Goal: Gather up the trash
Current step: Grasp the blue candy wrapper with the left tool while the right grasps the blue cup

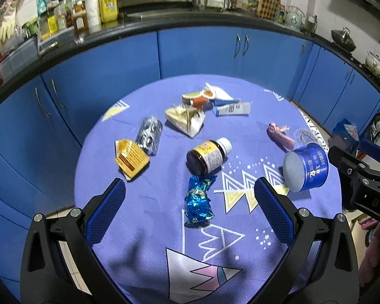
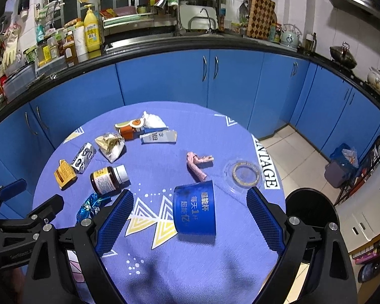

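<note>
Trash lies on a round table with a purple cloth [image 1: 149, 248]. My left gripper [image 1: 190, 195] is open, its fingers on either side of a crumpled blue foil wrapper [image 1: 198, 204], just above the cloth. Beyond it lies a brown pill bottle [image 1: 207, 155] on its side. My right gripper [image 2: 190, 204] is open, with a tipped blue paper cup [image 2: 194, 209] between its fingers. The wrapper [image 2: 90, 206] and bottle [image 2: 108, 178] show left in the right wrist view. The cup [image 1: 306, 168] shows right in the left wrist view.
Further back lie a yellow packet [image 1: 131, 158], a silver wrapper [image 1: 149, 135], a gold bag [image 1: 185, 120], a small carton pile [image 1: 215, 101], a pink wrapper [image 2: 197, 164] and a clear lid [image 2: 244, 174]. A black bin [image 2: 311, 212] stands right of the table. Blue cabinets [image 2: 164, 76] lie behind.
</note>
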A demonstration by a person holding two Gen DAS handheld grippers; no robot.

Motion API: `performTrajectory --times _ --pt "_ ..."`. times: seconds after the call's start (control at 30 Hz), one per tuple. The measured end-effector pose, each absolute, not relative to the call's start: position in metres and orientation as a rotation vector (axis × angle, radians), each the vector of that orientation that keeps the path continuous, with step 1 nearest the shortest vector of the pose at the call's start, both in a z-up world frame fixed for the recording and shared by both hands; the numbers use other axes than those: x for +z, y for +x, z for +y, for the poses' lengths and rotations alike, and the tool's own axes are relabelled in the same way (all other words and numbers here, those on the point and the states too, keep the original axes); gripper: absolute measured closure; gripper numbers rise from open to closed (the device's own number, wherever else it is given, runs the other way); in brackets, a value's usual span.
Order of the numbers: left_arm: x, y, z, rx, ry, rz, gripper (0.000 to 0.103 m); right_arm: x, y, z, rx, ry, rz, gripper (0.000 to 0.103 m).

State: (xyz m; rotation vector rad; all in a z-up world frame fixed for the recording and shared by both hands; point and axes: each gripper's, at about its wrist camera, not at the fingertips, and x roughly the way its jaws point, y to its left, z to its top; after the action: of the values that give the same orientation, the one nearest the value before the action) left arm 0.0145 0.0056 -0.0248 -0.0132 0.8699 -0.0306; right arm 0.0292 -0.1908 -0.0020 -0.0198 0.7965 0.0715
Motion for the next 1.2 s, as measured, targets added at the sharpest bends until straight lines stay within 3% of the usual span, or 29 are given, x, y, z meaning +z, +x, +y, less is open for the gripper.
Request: performTrajectory --times 0.67,1.03,1.13,1.2 --pt "-0.059 0.034 -0.003 -0.08 0.03 0.979 0.003 -0.042 0.053 -0.194 0.06 -0.039 0.89 0.015" --pt "-0.11 0.037 0.008 -0.147 0.029 1.091 0.003 -0.077 0.068 -0.204 0.068 0.004 0.977 0.015" --pt "-0.114 0.043 0.013 -0.116 0.007 1.086 0.013 -0.08 0.071 -0.2 0.074 -0.007 0.983 0.015" --pt "-0.115 0.047 0.015 -0.129 -0.022 1.094 0.031 -0.081 0.071 -0.199 0.072 -0.022 0.973 0.015"
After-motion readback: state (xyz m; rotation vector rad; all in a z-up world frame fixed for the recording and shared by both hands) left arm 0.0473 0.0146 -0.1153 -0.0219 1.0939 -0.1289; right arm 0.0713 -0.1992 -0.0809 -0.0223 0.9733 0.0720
